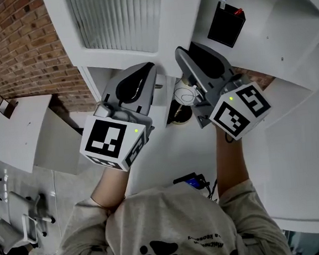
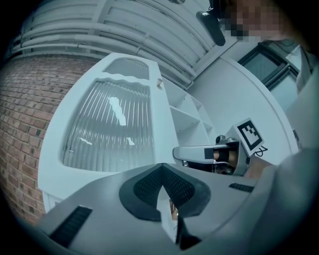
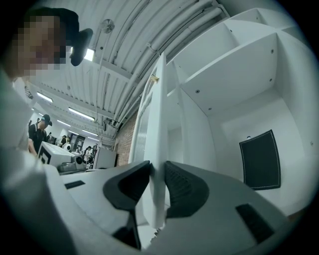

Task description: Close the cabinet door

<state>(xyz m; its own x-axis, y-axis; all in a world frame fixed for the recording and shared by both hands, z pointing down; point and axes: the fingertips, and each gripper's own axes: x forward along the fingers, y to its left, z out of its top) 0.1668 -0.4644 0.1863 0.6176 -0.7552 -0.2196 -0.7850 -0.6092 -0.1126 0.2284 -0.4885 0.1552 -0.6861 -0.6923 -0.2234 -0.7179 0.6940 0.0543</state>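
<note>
The left gripper point(image 2: 162, 172) jaws are sitting together empty, while the right gripper point(image 3: 157, 168) jaws are clamping the cabinet door point(image 3: 157, 104) edge, likely risking getting pinched against the cabinet point(image 3: 234, 64).

Right gripper point(image 3: 155, 168) jaws clamp cabinet door point(image 3: 158, 109) edge.

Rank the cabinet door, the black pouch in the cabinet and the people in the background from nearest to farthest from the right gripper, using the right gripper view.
1. The cabinet door: centre, its edge stands between the right gripper's jaws.
2. The black pouch: at right, inside the cabinet.
3. The people in the background: at left, far across the room.
</note>
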